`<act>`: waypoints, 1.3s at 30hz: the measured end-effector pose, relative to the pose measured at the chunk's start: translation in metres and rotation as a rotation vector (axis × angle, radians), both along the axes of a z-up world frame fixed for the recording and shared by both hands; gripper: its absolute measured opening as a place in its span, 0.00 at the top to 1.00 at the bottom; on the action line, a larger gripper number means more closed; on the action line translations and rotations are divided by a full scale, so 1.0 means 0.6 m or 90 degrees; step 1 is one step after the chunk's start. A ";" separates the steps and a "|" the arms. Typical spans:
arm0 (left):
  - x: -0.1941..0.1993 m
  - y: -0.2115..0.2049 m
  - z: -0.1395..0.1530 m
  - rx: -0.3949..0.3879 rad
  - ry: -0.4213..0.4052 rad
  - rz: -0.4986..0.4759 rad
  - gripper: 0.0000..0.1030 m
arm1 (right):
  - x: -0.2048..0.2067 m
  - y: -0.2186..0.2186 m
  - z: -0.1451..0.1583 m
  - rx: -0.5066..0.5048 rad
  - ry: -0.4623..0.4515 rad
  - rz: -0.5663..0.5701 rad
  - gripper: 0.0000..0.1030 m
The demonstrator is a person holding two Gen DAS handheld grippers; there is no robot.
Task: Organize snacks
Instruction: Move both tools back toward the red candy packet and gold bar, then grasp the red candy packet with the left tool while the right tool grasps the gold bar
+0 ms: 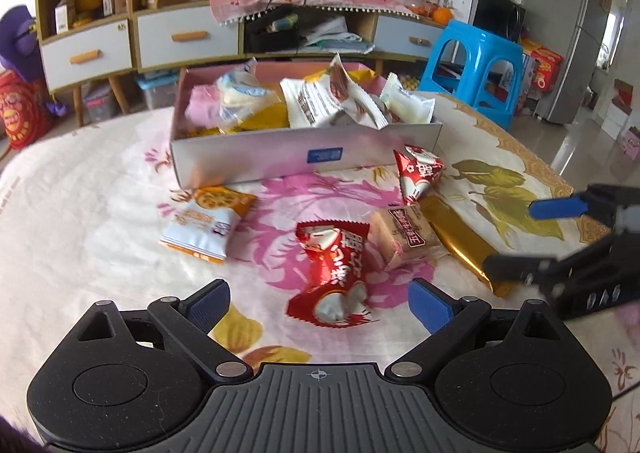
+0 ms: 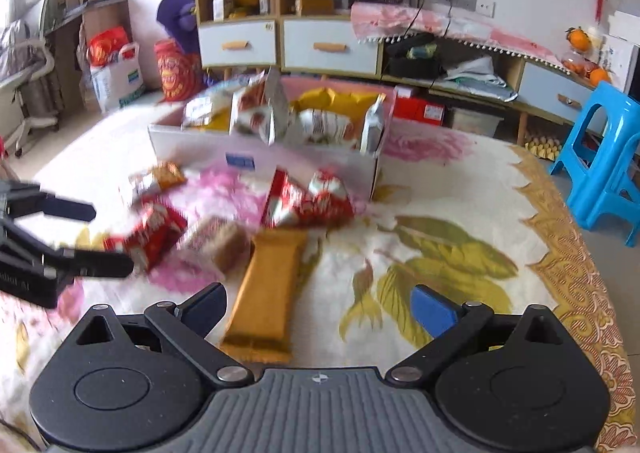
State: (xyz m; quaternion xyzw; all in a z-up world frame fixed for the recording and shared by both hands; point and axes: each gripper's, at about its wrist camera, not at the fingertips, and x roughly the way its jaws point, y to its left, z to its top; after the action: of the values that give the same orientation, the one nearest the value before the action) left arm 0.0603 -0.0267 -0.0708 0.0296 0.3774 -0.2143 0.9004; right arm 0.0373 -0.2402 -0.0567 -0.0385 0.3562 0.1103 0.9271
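A white cardboard box [image 1: 280, 157] holding several snack packets stands on the flowered tablecloth; it also shows in the right wrist view [image 2: 320, 163]. Loose snacks lie in front of it: a red packet [image 1: 334, 273], another red packet [image 1: 418, 175], a tan wrapped cake [image 1: 406, 239], a gold bar [image 1: 460, 241] and an orange-and-white packet [image 1: 206, 223]. My left gripper [image 1: 320, 303] is open, with the near red packet between its fingers. My right gripper [image 2: 320, 311] is open over the near end of the gold bar [image 2: 268, 289]. The right gripper also shows in the left wrist view [image 1: 516, 237].
A blue plastic stool [image 1: 474, 69] stands beyond the table's far right edge. A low cabinet with drawers [image 1: 186, 39] runs along the back wall. The table edge curves at the right [image 2: 592, 293]. The left gripper shows at the left of the right wrist view [image 2: 108, 237].
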 end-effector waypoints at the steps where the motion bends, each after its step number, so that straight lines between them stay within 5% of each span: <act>1: 0.001 -0.003 -0.002 -0.002 0.003 -0.001 0.07 | 0.000 0.003 -0.006 -0.006 0.005 0.006 0.12; 8: 0.008 -0.021 -0.010 -0.003 0.007 -0.016 0.13 | -0.002 0.031 -0.023 -0.013 0.020 0.056 0.14; 13: 0.009 -0.030 -0.013 0.012 0.011 -0.025 0.35 | -0.004 0.041 -0.023 -0.008 0.018 0.074 0.19; 21: 0.010 -0.028 -0.003 0.011 0.013 -0.030 0.68 | 0.003 0.039 -0.010 0.003 0.031 0.093 0.58; 22: 0.010 -0.028 0.000 0.011 0.013 -0.030 0.69 | 0.004 0.041 -0.008 0.003 0.033 0.102 0.68; 25: 0.009 -0.028 0.004 0.015 0.017 -0.032 0.73 | 0.007 0.049 -0.001 -0.013 0.046 0.111 0.79; 39: 0.000 -0.008 0.046 -0.018 0.008 -0.020 0.74 | 0.002 0.030 0.033 0.003 0.050 0.098 0.82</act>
State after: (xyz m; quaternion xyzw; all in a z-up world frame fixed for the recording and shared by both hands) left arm 0.0602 -0.0315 -0.0431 0.0219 0.3793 -0.2340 0.8949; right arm 0.0385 -0.2219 -0.0372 -0.0593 0.3881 0.1837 0.9012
